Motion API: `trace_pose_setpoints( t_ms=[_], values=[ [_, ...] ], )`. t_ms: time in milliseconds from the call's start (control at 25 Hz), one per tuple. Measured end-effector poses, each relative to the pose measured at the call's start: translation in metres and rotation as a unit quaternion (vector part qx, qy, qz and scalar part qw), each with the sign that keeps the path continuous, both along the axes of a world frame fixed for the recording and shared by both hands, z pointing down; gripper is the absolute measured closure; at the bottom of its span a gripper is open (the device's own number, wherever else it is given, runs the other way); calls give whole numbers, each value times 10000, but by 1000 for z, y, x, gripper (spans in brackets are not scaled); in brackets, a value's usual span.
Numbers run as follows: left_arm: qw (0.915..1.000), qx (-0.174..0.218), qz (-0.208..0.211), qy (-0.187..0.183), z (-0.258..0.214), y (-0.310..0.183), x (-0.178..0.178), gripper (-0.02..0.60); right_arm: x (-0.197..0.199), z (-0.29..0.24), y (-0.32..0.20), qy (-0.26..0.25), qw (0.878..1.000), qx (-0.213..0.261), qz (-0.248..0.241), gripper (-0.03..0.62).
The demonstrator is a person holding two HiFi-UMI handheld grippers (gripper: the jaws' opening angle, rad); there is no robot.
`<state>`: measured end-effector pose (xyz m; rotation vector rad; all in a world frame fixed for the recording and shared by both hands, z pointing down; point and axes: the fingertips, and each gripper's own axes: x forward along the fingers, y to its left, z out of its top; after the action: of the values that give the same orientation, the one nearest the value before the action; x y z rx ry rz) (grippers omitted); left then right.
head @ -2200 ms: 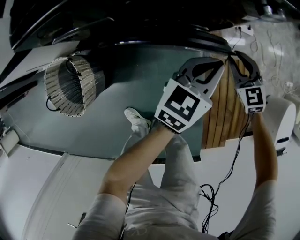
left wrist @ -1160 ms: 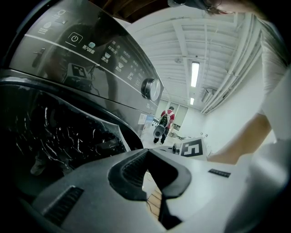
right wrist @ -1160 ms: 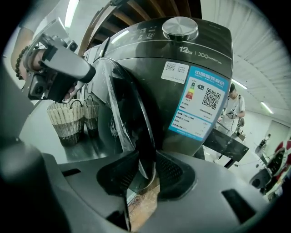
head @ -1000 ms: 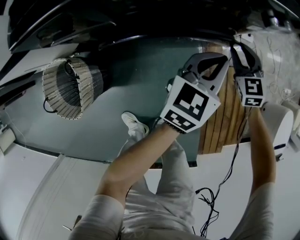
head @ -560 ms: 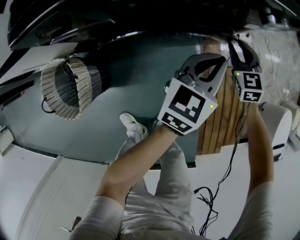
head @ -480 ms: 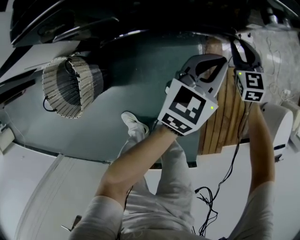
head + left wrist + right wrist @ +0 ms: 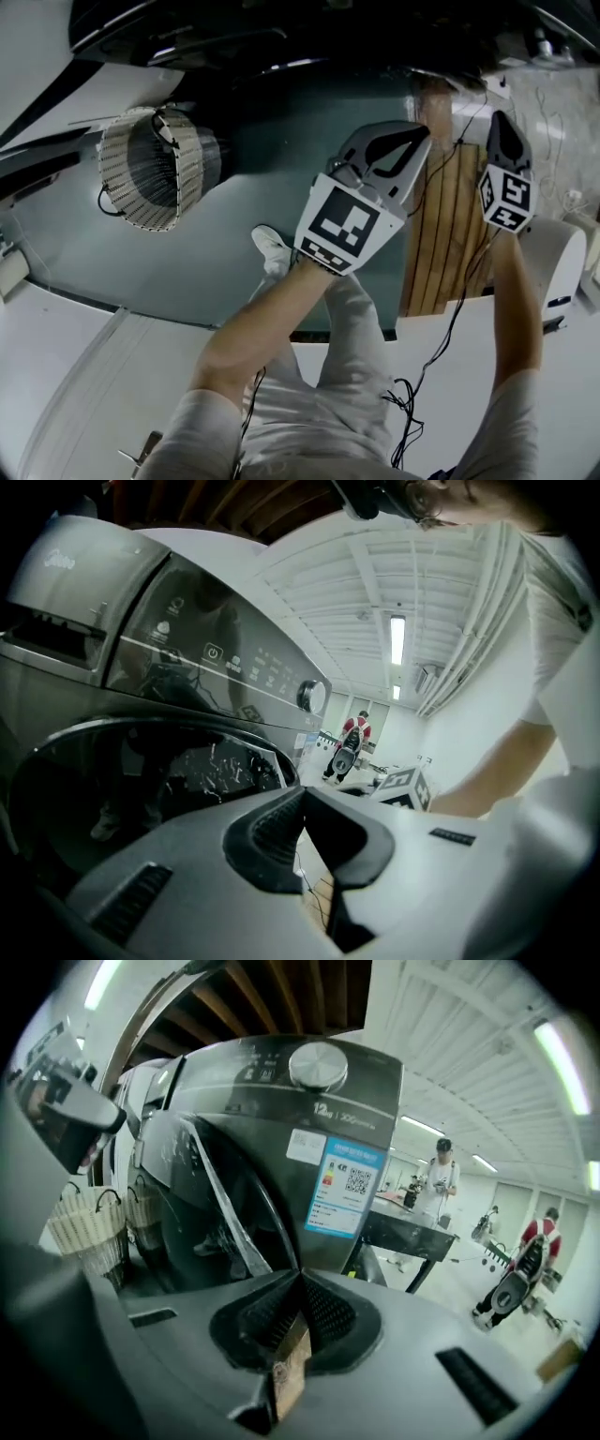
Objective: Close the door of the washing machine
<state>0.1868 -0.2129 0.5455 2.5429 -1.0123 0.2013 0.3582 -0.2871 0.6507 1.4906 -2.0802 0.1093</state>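
**Item 1, washing machine** (image 7: 272, 1091): dark front-loader with its control panel (image 7: 216, 658) above the opening.

**Item 2, door** (image 7: 141, 789): round, glazed and dark-rimmed.
- Location: on the machine's front, ahead and to the left of both pairs of tongs.
- In the right gripper view its rim (image 7: 258, 1208) shows edge-on and seems to stand slightly off the front.
- No view shows whether it has latched.

**Item 3, left tongs** (image 7: 302, 791): jaws together, nothing between them.
- Held up close in front of the door glass, apparently not touching it.
- The head view (image 7: 417, 131) shows them raised towards the machine.

**Item 4, right tongs** (image 7: 300, 1279): jaws have just been closing and now meet, with nothing between them.
- Position (image 7: 500, 117): off the machine's right side, apart from the door.

**Item 5, surroundings:**
- wicker basket (image 7: 150, 169) on the floor beside the machine
- wooden slats (image 7: 450, 225) below the right tongs
- loose cable (image 7: 422, 375) trailing by the person's legs

**Hazards, as judged:**
- A weak or off-centre push may bring the door to the front without catching the latch, so it springs back.
- Closed tips pressed on curved glass may skid off sideways, so the rim is the safer place to push.
- The trailing cable could snag a foot or an arm during a step forward.
- The right tongs may be caught between the door edge and the front if they drift inward while the left tongs push.
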Motion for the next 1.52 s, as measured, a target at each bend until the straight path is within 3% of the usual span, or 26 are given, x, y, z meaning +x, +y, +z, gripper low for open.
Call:
trace_pose_setpoints(
  t_ms=[160,320,400,640,800,960,1240,1520],
  values=[
    [9995,11,210,-227,-17,25,-27,578,-8,-37,50,-320,9995,-47,8,583],
    [9931,540,836,-626,-69,69,-57,578,-33,-100,105,-678,9976,-129,-85,583],
    [9923,567,860,-687,-100,91,-77,578,-51,-143,124,-876,9959,-78,-200,583],
    [9980,524,-123,-329,-225,114,-144,578,-109,-286,161,-1268,9871,278,-937,583],
    [9918,1077,-650,-225,-324,120,-185,578,-124,-383,175,-1481,9811,696,-1033,583],
    [9838,1564,-872,-81,-402,132,-211,578,-117,-467,184,-1610,9754,1188,-928,583],
    [9735,1995,-1117,-70,-464,160,-233,578,-101,-564,208,-1792,9635,1841,-758,583],
    [9640,2362,-1220,-23,-497,173,-232,578,-78,-604,239,-1929,9536,2235,-586,583]
  ],
)
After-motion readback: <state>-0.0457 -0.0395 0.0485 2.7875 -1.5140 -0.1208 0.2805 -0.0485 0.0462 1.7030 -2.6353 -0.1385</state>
